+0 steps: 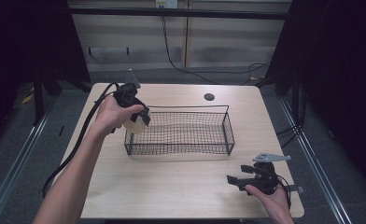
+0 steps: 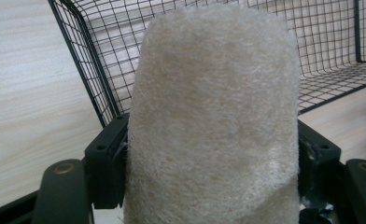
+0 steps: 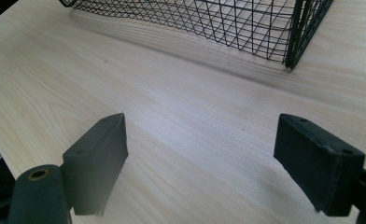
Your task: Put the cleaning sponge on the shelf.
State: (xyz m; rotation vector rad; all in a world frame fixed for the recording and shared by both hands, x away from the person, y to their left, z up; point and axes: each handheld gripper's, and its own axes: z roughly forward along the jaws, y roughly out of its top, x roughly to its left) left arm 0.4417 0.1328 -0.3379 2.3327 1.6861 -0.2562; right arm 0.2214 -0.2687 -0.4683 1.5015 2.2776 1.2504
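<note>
Low at the frame's lower right, right gripper (image 1: 235, 180) held near the table's (image 1: 172, 186) front edge, jaws wide apart over bare wood, nothing between. Farther up, left of centre, left gripper (image 1: 139, 122) clamped on a pale fibrous loofah sponge (image 2: 214, 121), poised at the left end of the wire basket (image 1: 228, 128) mid-table.

A: Any legible text, labels or numbers?
B: None. Basket (image 1: 228, 122) bare wire; the table (image 1: 172, 186) around it plain wood grain.
A: Sponge (image 2: 214, 116)?
B: Unmarked fibre, no print.
</note>
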